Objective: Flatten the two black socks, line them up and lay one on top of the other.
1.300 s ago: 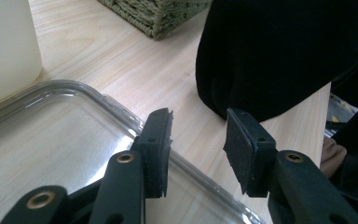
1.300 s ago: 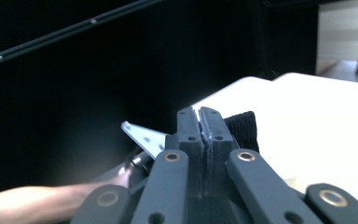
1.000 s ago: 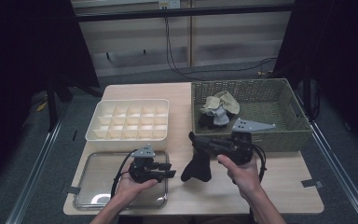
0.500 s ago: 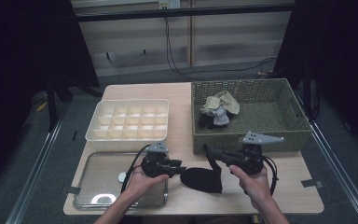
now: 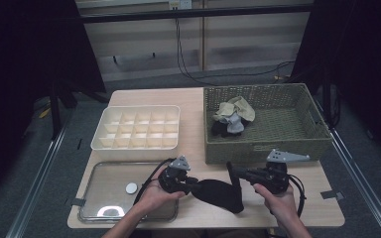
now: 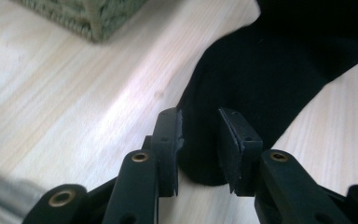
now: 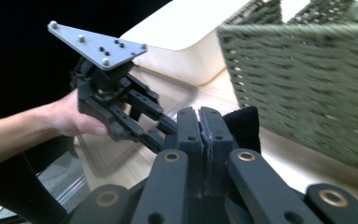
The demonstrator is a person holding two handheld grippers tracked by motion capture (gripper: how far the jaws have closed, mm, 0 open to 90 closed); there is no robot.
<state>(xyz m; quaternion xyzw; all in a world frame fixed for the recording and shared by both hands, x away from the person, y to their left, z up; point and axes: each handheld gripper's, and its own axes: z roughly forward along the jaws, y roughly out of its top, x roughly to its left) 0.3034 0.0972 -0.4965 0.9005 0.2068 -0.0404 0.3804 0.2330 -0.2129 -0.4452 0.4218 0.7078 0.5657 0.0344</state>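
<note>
Black sock lies on the table; my right tongs pinch its edge tight, my left tongs straddle its toe, jaws apart.

Overhead table view, two close gripper-mounted views

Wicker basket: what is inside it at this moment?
The wicker basket holds a small heap of socks, tan, grey-white and black, at its back left; the rest of the floor is bare weave. Anything under the heap is covered.
</note>
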